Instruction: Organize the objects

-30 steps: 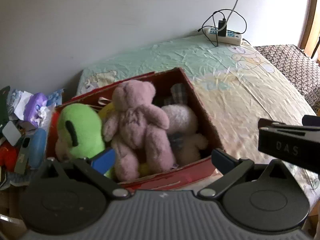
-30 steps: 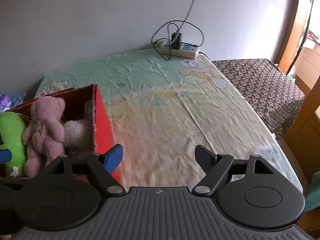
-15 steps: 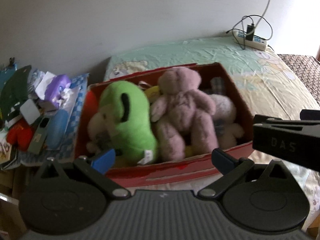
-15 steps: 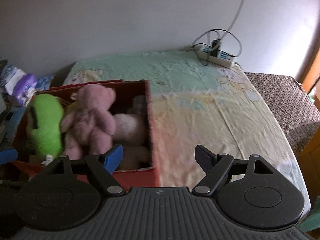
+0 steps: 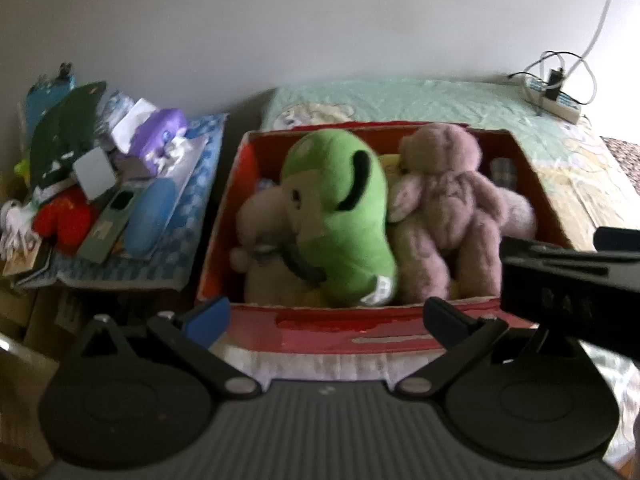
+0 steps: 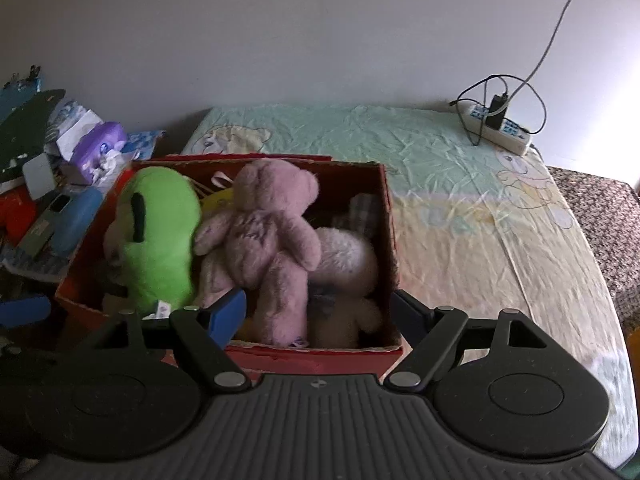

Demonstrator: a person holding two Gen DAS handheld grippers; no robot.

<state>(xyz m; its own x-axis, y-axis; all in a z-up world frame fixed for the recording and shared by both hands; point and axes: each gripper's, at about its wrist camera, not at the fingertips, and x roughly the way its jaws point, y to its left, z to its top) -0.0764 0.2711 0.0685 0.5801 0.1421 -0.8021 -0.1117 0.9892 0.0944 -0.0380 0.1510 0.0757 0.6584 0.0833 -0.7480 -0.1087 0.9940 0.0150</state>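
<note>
Both cameras have swung left since a second ago, so I now face the red box (image 6: 390,216). My left gripper (image 5: 326,316) and right gripper (image 6: 318,312) gape wide, empty, over its near rim. Beyond, green plush (image 6: 160,236) and pink bear (image 6: 272,232) lie packed inside.

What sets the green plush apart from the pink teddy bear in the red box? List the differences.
The green plush is bright green, smooth and rounded with a black stripe; the pink teddy bear is dusty pink and fuzzy. The green plush shows no limbs; the pink teddy bear has arms and legs spread. The green plush lies towards the box's left side, the pink teddy bear nearer its middle. Both lie in the red box, side by side.
</note>
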